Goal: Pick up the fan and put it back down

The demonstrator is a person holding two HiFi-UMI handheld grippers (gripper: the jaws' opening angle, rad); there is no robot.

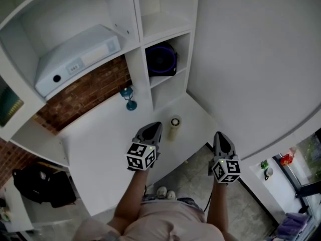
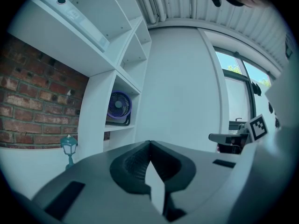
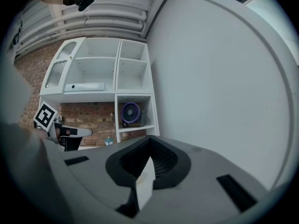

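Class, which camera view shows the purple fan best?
The left gripper view: the fan appears largest, its front turned toward the camera. The right gripper view shows it front-on but smaller; the head view sees it from above, in shadow.

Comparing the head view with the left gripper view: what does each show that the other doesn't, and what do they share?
Head view only: the pale cylinder standing on the white table, the black bag at lower left, and the person's shoes.
Left gripper view only: the ribbed ceiling, and a close look at the left gripper, its jaws together with nothing between them.
Both: the fan in its shelf cubby, the teal lantern, the brick wall and the right gripper.
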